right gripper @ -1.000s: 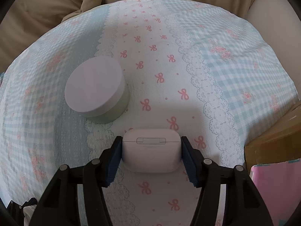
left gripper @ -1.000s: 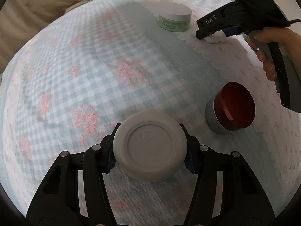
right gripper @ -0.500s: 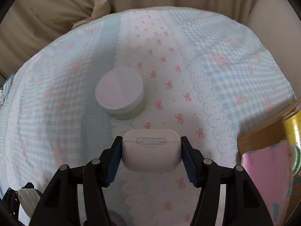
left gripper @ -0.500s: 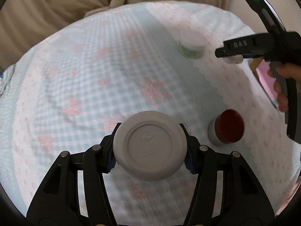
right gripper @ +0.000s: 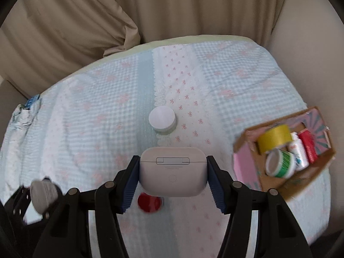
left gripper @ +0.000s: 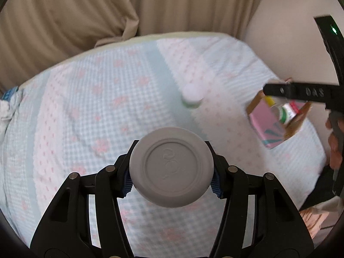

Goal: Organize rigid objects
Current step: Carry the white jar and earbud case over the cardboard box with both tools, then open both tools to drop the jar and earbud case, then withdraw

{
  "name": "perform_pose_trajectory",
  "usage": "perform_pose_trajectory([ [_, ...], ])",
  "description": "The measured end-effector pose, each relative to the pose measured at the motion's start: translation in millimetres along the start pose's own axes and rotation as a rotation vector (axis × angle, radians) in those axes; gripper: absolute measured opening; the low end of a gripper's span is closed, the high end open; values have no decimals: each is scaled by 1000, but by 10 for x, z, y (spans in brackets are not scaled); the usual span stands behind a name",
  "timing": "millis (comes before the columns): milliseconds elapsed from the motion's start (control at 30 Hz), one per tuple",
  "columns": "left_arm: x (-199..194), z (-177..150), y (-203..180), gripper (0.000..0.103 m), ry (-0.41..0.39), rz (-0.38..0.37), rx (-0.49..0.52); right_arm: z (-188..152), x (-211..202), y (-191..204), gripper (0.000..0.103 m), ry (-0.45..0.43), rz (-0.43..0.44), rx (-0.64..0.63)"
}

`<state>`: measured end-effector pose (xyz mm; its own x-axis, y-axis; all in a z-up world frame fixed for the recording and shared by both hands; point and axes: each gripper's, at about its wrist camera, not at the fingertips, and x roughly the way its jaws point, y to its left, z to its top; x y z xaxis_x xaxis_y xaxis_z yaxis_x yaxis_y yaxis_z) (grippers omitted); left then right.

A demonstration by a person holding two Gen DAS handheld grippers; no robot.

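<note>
My left gripper (left gripper: 172,172) is shut on a round grey lid (left gripper: 171,167) and holds it high above the bed. My right gripper (right gripper: 173,177) is shut on a white earbud case (right gripper: 173,171), also raised. A green jar with a white lid (right gripper: 162,119) stands on the checked bedspread; it also shows in the left wrist view (left gripper: 192,97). A red open tin (right gripper: 149,203) sits below the right gripper. A cardboard box (right gripper: 273,178) at the right holds tape rolls and small bottles; it also shows in the left wrist view (left gripper: 295,126).
The bedspread (right gripper: 96,118) ends at beige curtains (right gripper: 86,21) behind and a wall at the right. A bundle of cloth (right gripper: 23,116) lies at the left edge. The left gripper with the grey lid (right gripper: 42,194) shows at the lower left of the right wrist view.
Both grippers have risen well above the bed with their objects still held. The jar and red tin look smaller, and the cardboard box has come into view at the right.
</note>
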<state>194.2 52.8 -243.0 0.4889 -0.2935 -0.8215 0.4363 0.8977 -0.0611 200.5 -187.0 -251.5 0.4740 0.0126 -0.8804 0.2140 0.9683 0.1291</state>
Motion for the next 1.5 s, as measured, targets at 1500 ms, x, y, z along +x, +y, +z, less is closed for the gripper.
perform_pose_trajectory([
  [1500, 1918, 859, -3439, 53, 348, -157, 22, 143, 92, -3520, 56, 270, 39, 105],
])
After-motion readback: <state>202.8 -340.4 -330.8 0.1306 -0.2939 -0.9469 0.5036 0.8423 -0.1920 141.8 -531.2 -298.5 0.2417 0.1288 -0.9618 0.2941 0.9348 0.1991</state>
